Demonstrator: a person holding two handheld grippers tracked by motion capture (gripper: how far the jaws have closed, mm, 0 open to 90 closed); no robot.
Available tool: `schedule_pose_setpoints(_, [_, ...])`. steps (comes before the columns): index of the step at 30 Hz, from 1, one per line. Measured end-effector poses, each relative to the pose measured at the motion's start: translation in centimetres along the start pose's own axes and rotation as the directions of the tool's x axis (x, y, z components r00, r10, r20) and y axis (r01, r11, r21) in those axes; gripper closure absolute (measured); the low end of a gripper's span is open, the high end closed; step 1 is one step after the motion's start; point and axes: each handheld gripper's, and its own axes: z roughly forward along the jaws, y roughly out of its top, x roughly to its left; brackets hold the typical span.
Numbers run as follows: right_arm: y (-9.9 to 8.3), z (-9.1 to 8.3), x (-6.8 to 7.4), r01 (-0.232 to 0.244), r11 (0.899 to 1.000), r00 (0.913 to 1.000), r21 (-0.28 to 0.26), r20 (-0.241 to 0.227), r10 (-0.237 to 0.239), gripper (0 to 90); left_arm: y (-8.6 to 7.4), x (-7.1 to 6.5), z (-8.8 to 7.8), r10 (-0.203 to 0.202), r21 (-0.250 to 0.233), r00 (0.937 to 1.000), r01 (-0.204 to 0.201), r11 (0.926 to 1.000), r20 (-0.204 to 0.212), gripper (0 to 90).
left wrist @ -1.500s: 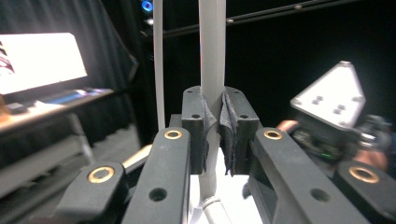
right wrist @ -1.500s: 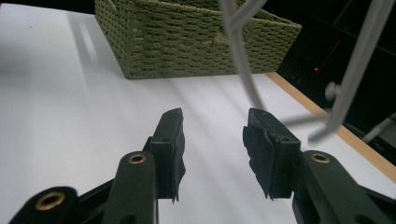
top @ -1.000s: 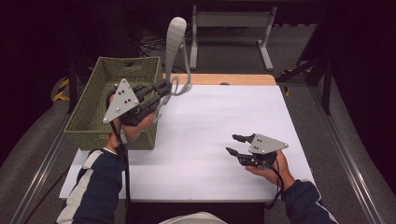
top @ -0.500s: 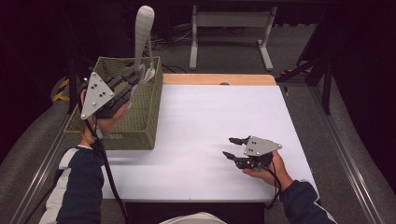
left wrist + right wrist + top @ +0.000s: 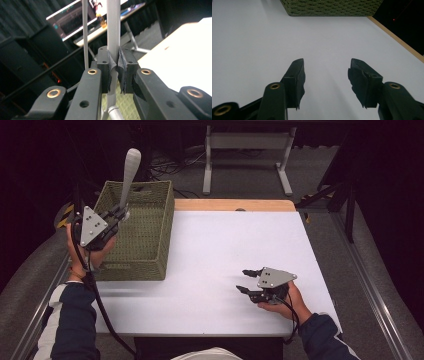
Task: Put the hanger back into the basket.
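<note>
1. The grey utensil (image 5: 129, 176) stands nearly upright above the left rim of the green woven basket (image 5: 145, 250), its rounded end uppermost and its shaft running down into the left gripper (image 5: 119, 213).
2. In the left gripper view, the utensil's shaft (image 5: 113, 30) passes between the two black pads (image 5: 124, 67), which are pressed tight against it on both sides.
3. The basket sits at the left edge of the white table (image 5: 225, 245), towards the far side.
4. The right gripper (image 5: 246, 281) rests low over the near right part of the table, well apart from the basket.
5. Its jaws stand spread and have just been opening, with nothing between them but bare tabletop.
</note>
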Motion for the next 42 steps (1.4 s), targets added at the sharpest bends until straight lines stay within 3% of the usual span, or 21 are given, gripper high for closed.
schedule_pose_setpoints(4, [-0.1, 0.1, 0.0, 0.0, 1.0, 1.0, 0.007, -0.005, 0.0, 46.1, -1.3, -0.1, 0.5, 0.015, 0.047, 0.9999, -0.015, 0.9988, 0.001, 81.0])
schedule_pose_setpoints(7, [-0.1, 0.2, 0.0, -0.002, 1.0, 1.0, 0.01, -0.007, 0.002, 45.5, -1.9, -0.3, 0.9, 0.014, 0.076, 0.9993, -0.017, 0.9969, 0.035, 80.9])
schedule_pose_setpoints(12, [-0.2, 0.2, 0.0, -0.004, 1.0, 0.9999, 0.017, -0.01, 0.004, 44.6, -2.6, -0.6, 0.8, 0.034, 0.094, 0.9979, -0.039, 0.9948, 0.055, 80.9])
schedule_pose_setpoints(16, [-0.2, 0.3, 0.0, 0.001, 1.0, 0.9999, 0.024, -0.015, -0.001, 43.7, -3.2, -0.6, 0.0, 0.026, 0.12, 0.9904, -0.043, 0.9918, 0.135, 79.9])
schedule_pose_setpoints(18, [-0.2, 0.4, 0.0, 0.001, 1.0, 0.9998, 0.028, -0.021, -0.001, 43.2, -3.7, -1.0, -0.1, 0.049, 0.161, 0.9876, -0.073, 0.9843, 0.15, 79.4])
schedule_pose_setpoints(20, [-0.2, 0.6, 0.1, 0.0, 0.999, 0.9995, 0.038, -0.031, 0.001, 42.6, -4.4, -1.1, 0.0, 0.033, 0.21, 0.984, -0.07, 0.9752, 0.175, 78.9])
schedule_pose_setpoints(21, [-0.3, 0.7, 0.1, 0.006, 0.999, 0.9993, 0.044, -0.037, -0.004, 42.2, -4.7, -1.2, 0.2, 0.042, 0.228, 0.9851, -0.08, 0.9704, 0.167, 78.7])
schedule_pose_setpoints(24, [-0.2, 1.0, 0.4, 0.013, 0.998, 0.9989, 0.06, -0.046, -0.01, 41.7, -5.3, -1.0, 0.4, 0.014, 0.257, 0.9865, -0.056, 0.9649, 0.163, 78.9])
schedule_pose_setpoints(27, [-0.3, 1.2, 0.4, 0.013, 0.997, 0.9987, 0.071, -0.05, -0.01, 41.3, -5.2, -0.6, 1.0, 0.002, 0.318, 0.9897, -0.048, 0.9469, 0.143, 80.4])
schedule_pose_setpoints(29, [-0.3, 1.2, 0.4, 0.014, 0.997, 0.9985, 0.077, -0.053, -0.01, 40.9, -5.1, -0.3, 1.3, -0.024, 0.336, 0.987, -0.031, 0.9413, 0.159, 78.0])
schedule_pose_setpoints(31, [-0.3, 1.2, 0.4, 0.015, 0.997, 0.9985, 0.079, -0.053, -0.011, 40.7, -5.0, -0.4, 1.4, -0.021, 0.346, 0.9889, -0.031, 0.9377, 0.147, 73.7])
schedule_pose_setpoints(34, [-0.4, 1.1, 0.3, 0.01, 0.997, 0.9986, 0.077, -0.052, -0.006, 40.2, -4.9, -0.5, 1.2, -0.04, 0.311, 0.99, -0.004, 0.9505, 0.135, 66.1])
schedule_pose_setpoints(37, [-0.4, 1.1, 0.2, 0.01, 0.997, 0.9985, 0.08, -0.054, -0.006, 39.8, -4.7, -0.6, 0.9, -0.068, 0.259, 0.9831, 0.022, 0.9658, 0.17, 60.8])
schedule_pose_setpoints(38, [-0.4, 1.1, 0.3, 0.011, 0.997, 0.9985, 0.082, -0.054, -0.006, 39.6, -4.5, -0.6, 0.8, -0.058, 0.246, 0.9841, 0.015, 0.969, 0.168, 58.0])
schedule_pose_setpoints(39, [-0.4, 1.2, 0.3, 0.013, 0.996, 0.9985, 0.083, -0.053, -0.009, 39.6, -4.3, -0.8, 0.5, -0.063, 0.204, 0.9812, 0.025, 0.9786, 0.183, 57.2])
schedule_pose_setpoints(42, [-0.4, 1.2, 0.3, 0.009, 0.996, 0.9985, 0.086, -0.055, -0.005, 39.5, -3.9, -1.0, 0.3, -0.064, 0.178, 0.9776, 0.028, 0.9837, 0.2, 59.1])
